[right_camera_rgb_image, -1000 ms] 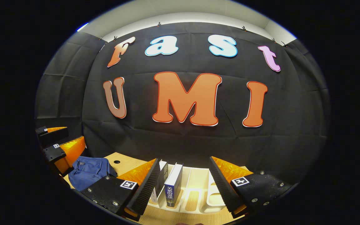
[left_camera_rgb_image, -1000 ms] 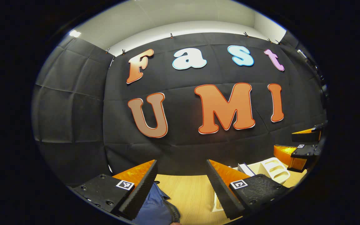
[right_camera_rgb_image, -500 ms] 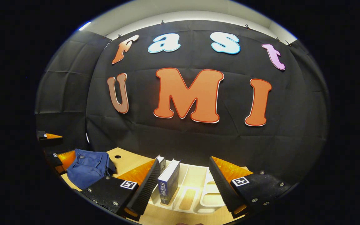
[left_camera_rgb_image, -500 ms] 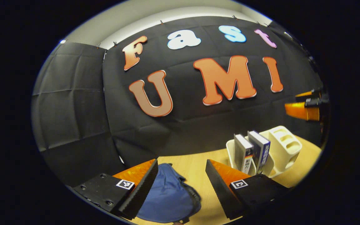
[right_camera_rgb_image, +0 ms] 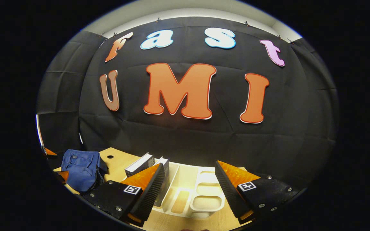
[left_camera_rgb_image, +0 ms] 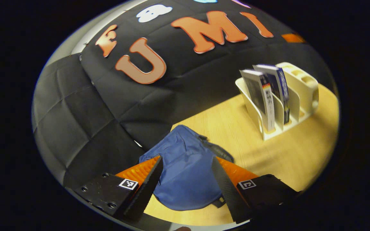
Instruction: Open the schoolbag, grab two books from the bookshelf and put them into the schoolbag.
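Note:
A blue schoolbag [left_camera_rgb_image: 185,173] lies on the wooden table [left_camera_rgb_image: 297,154], its zipper looking closed. My left gripper [left_camera_rgb_image: 186,183] hangs open just above it, fingers on either side of the bag. Two books [left_camera_rgb_image: 267,93] stand upright in a cream bookshelf rack [left_camera_rgb_image: 300,93] at the right. In the right gripper view the same rack [right_camera_rgb_image: 198,195] sits low in the middle with the two books [right_camera_rgb_image: 143,165] at its left end. My right gripper [right_camera_rgb_image: 188,189] is open above the rack, holding nothing. The schoolbag [right_camera_rgb_image: 80,168] lies at the far left there.
The black cloth wall stands close behind the table. The rack's right-hand slots [right_camera_rgb_image: 206,199] hold nothing. A small round hole [right_camera_rgb_image: 109,157] sits in the tabletop between bag and rack. Bare wood [left_camera_rgb_image: 236,128] separates the bag from the rack.
My left gripper has tipped downward and come in over the schoolbag, which now sits between its fingers. My right gripper has drifted slightly right over the rack; both stay open.

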